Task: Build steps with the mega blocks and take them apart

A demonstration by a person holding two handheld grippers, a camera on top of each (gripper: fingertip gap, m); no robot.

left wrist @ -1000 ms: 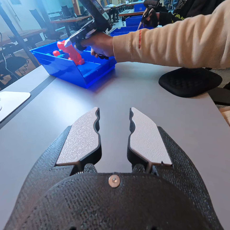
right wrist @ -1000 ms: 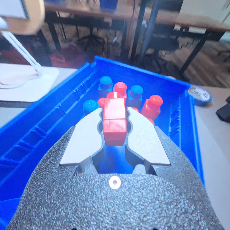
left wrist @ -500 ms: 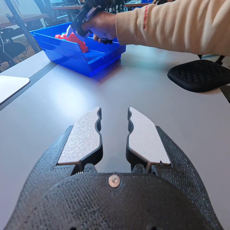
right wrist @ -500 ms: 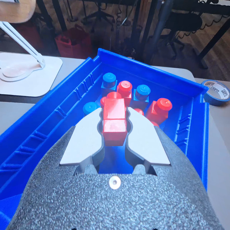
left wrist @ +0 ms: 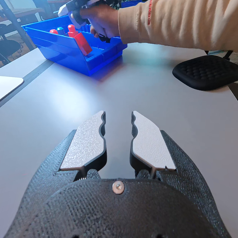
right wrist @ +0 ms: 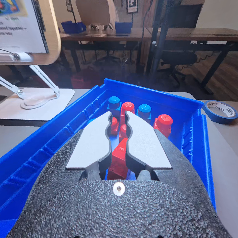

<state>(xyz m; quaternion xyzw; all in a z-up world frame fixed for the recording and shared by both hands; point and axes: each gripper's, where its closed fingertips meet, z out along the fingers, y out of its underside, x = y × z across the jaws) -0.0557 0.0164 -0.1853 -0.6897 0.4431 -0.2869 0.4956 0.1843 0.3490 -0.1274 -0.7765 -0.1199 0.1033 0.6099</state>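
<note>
My left gripper [left wrist: 118,113] is open and empty, low over the grey table [left wrist: 128,90]. The blue bin [left wrist: 67,51] stands at the far left. A red stack of two mega blocks [left wrist: 82,41] leans inside it. My right gripper [right wrist: 118,113] hovers over the bin [right wrist: 51,136]. Its fingers are almost together with a narrow gap and nothing between them. The red stack [right wrist: 118,161] lies below and behind the fingertips. Several loose red and blue blocks, such as a red one [right wrist: 163,123], stand at the bin's far end. The right gripper also shows in the left wrist view [left wrist: 77,16], just above the stack.
A black padded chair seat [left wrist: 206,73] sits at the table's right edge. A white stand base [right wrist: 38,103] lies left of the bin, and also shows in the left wrist view [left wrist: 9,86]. A roll of blue tape [right wrist: 220,112] lies right of the bin. A cream sleeve [left wrist: 180,21] reaches across. The left gripper's tips are roughly 40 cm from the right gripper's.
The red stack has left my right gripper and now leans in the bin. The right gripper has risen, tilted up and narrowed. My left gripper has shifted a little towards the bin.
</note>
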